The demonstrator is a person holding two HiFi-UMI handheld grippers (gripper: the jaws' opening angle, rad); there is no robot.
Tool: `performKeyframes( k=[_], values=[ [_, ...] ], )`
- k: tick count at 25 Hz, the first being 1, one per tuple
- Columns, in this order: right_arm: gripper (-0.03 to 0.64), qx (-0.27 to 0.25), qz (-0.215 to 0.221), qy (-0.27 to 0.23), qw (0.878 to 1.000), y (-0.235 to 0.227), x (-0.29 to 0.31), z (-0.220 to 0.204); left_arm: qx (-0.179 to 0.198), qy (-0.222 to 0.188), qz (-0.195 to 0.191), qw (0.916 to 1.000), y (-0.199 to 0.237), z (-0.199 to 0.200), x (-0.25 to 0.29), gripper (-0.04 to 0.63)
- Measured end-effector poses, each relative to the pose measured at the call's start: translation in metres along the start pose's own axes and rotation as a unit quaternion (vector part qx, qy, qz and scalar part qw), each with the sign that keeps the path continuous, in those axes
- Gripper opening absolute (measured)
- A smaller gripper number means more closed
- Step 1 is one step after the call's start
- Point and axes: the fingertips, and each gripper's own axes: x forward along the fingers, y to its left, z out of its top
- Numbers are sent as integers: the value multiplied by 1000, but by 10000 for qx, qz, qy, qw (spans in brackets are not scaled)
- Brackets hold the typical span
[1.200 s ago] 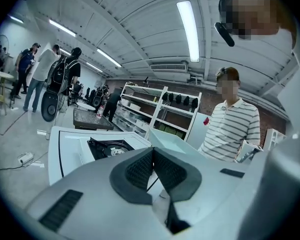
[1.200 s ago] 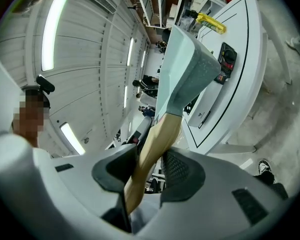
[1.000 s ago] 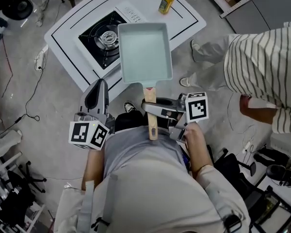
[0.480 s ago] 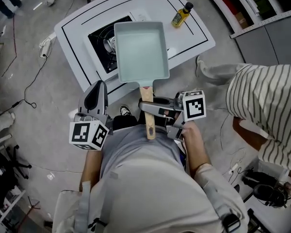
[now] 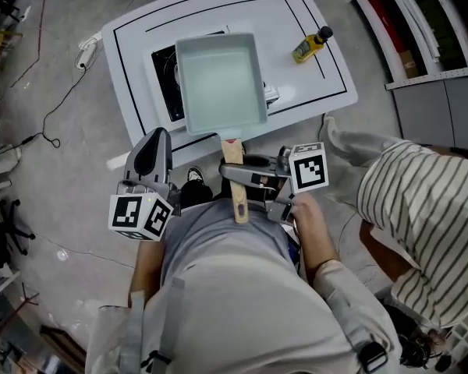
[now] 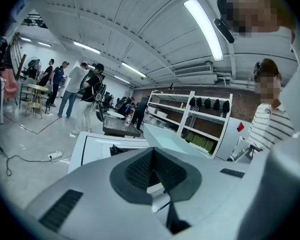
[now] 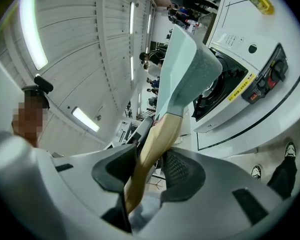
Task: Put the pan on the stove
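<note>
A person's right gripper [image 5: 240,174], turned sideways across the waist, is clamped on the wooden handle [image 5: 239,199] of a pale green square pan [image 5: 221,80], held level in the air over the stove [image 5: 164,80] on a white table [image 5: 312,14]; the right gripper view shows both pads pressed on the handle [image 7: 155,144]. The left gripper [image 5: 157,137] points forward at the left hip, its jaws pressed together on nothing. An oil bottle [image 5: 310,45] stands right of the stove
</note>
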Motion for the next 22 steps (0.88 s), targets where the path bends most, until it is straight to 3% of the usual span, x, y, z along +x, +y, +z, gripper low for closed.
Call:
performKeyframes(
  k=[9,22],
  values=[
    [155,113,166,459,9987,-13,-1,18,-180,-144,430,9988,3,-5,3,8],
    [155,115,189,746,9970,-32,2,36,-144,35,800,9967,2,-13,4,8]
  ],
)
